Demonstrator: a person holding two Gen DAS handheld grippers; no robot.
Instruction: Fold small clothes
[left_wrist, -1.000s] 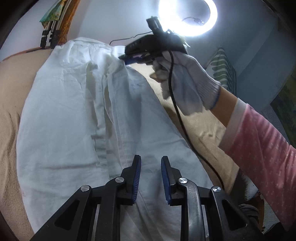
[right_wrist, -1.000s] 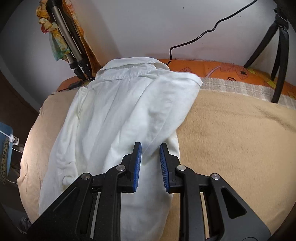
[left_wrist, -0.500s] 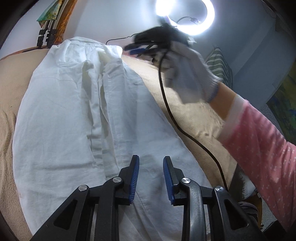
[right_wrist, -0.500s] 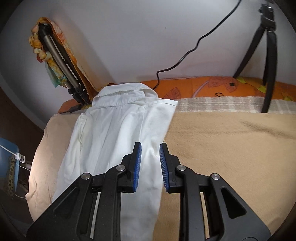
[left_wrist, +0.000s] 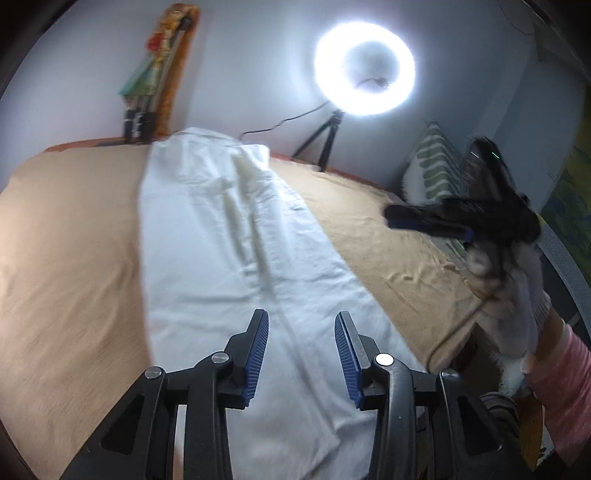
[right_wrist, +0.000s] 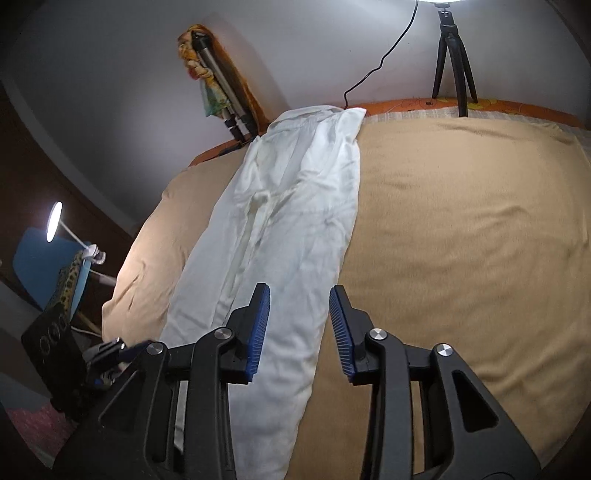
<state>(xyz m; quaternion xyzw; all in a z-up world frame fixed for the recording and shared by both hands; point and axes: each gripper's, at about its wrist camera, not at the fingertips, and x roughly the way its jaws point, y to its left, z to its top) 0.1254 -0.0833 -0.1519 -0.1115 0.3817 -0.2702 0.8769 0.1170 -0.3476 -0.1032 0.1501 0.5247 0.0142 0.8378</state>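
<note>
Black gripper frames with silver screws, ribbed blue fingers (left_wrist: 256, 354); white knit glove (left_wrist: 517, 295), pink sleeve (left_wrist: 565, 387).

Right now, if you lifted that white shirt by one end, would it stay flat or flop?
The white shirt would probably flop: it lies limp, with soft creases. It looks thin and light. The folded sides might slip open on the tan blanket.

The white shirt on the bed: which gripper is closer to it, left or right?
Left. The left gripper hovers over the white shirt's near end, jaws opening, nothing between. The right gripper is off its side, above the tan blanket.
</note>
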